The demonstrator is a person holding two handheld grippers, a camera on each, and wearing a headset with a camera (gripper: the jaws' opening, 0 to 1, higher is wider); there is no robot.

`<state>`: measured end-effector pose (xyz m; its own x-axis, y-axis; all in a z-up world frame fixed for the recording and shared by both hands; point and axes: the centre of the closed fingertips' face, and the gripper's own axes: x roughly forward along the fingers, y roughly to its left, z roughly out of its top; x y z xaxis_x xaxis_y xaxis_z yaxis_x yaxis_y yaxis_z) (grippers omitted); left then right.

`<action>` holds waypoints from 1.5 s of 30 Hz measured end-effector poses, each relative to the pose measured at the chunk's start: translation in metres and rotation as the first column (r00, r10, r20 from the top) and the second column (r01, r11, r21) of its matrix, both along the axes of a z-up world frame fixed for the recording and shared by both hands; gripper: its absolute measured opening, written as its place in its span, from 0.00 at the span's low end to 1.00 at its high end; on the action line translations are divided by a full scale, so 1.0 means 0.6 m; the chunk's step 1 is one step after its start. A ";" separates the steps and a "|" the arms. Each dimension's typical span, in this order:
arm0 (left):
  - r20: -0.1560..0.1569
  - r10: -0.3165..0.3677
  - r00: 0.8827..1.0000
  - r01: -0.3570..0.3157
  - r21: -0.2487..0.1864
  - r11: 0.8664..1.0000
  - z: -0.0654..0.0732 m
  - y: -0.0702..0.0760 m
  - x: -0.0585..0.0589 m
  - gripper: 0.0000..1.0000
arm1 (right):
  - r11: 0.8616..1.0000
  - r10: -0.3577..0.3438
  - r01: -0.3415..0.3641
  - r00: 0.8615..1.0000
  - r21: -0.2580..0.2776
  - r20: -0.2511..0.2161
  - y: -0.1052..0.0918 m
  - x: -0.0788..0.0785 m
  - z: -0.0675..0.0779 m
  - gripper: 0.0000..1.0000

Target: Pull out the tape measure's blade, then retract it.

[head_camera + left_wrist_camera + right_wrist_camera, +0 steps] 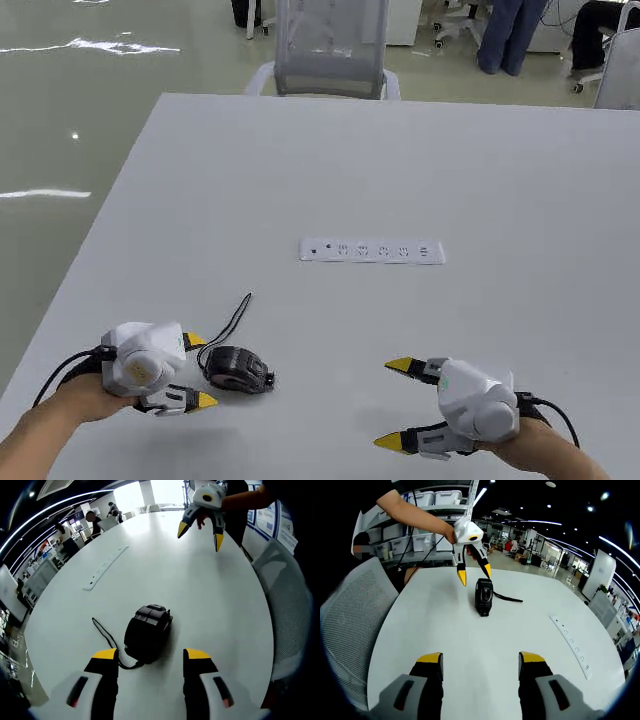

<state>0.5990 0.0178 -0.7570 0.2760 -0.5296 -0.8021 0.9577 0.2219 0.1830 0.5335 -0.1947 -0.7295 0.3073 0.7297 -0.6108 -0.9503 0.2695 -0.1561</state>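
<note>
The left gripper (pixel 201 370) is hovering unclenched beside the tape measure (pixel 238 368), probably to steady it; the right gripper (pixel 393 402) is hanging released, well apart.

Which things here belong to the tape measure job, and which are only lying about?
For the job: tape measure; left tongs, open; right tongs, open.
Lying about: power strip on the table; chair at its far edge.

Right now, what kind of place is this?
Probably a big open workshop or lab: a long white table, a mesh office chair, and rows of storage boxes behind.
</note>
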 end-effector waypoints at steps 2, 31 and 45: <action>0.002 -0.024 1.000 0.024 0.015 1.000 -0.003 -0.005 0.003 0.48 | 1.000 0.005 -0.005 1.000 0.000 -0.002 0.006 0.004 -0.004 0.60; -0.046 -0.290 0.956 0.292 0.241 0.925 -0.042 -0.019 0.026 0.29 | 0.999 0.046 -0.046 0.999 -0.011 -0.024 0.112 0.052 -0.062 0.42; -0.085 -0.258 0.962 0.271 0.230 0.935 -0.049 -0.018 0.026 0.27 | 0.997 0.067 -0.066 0.997 0.027 -0.045 0.176 0.076 -0.077 0.28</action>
<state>0.6147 0.0072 -0.7866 0.1058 -0.3705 -0.9228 0.9856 -0.0840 0.1467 0.5790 -0.0892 -0.7757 0.2294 0.7632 -0.6041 -0.9723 0.2085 -0.1057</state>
